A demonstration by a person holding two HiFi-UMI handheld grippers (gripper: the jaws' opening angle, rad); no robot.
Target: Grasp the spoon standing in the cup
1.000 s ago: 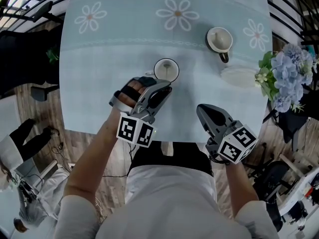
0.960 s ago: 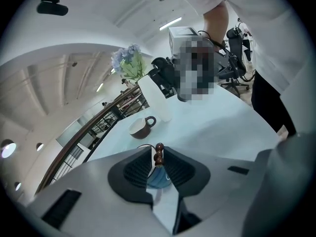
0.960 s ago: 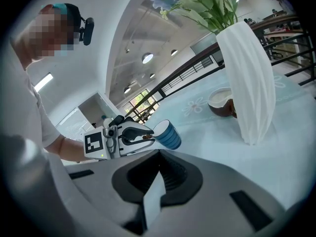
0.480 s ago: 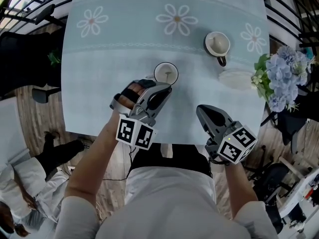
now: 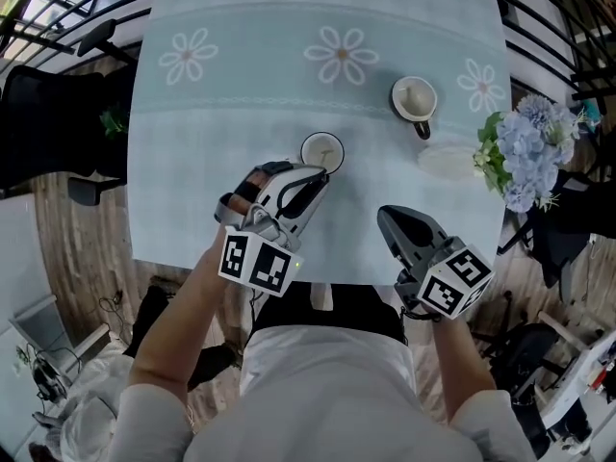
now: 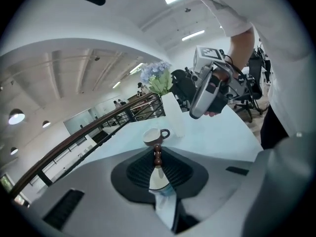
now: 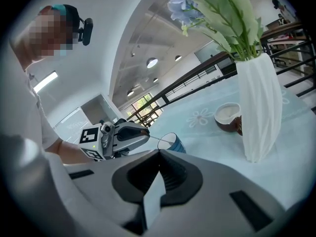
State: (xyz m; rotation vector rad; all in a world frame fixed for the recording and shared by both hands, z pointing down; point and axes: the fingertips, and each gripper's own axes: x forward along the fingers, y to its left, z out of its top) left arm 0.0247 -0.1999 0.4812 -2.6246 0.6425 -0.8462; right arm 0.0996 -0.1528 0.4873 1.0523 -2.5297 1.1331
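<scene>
A small blue cup point(image 5: 308, 142) with a white inside stands mid-table, and a thin spoon point(image 5: 326, 152) stands in it. My left gripper point(image 5: 318, 173) sits just in front of the cup. In the left gripper view its jaws have just closed on the spoon's brown beaded handle point(image 6: 157, 155), with the cup point(image 6: 159, 180) below. The right gripper view shows the spoon's shaft point(image 7: 156, 140) running from the left gripper point(image 7: 144, 135) into the cup point(image 7: 175, 143). My right gripper point(image 5: 386, 216) hovers over the table's near edge, shut with nothing in it.
A brown mug point(image 5: 414, 98) stands at the far right of the pale blue flowered cloth point(image 5: 221, 114). A white vase point(image 7: 256, 112) of blue flowers point(image 5: 525, 152) stands at the right edge. Black railings point(image 5: 58, 12) surround the table.
The left gripper has come closer to the cup, rolled a little and risen slightly. The right gripper has lifted a little. The head view has shifted.
</scene>
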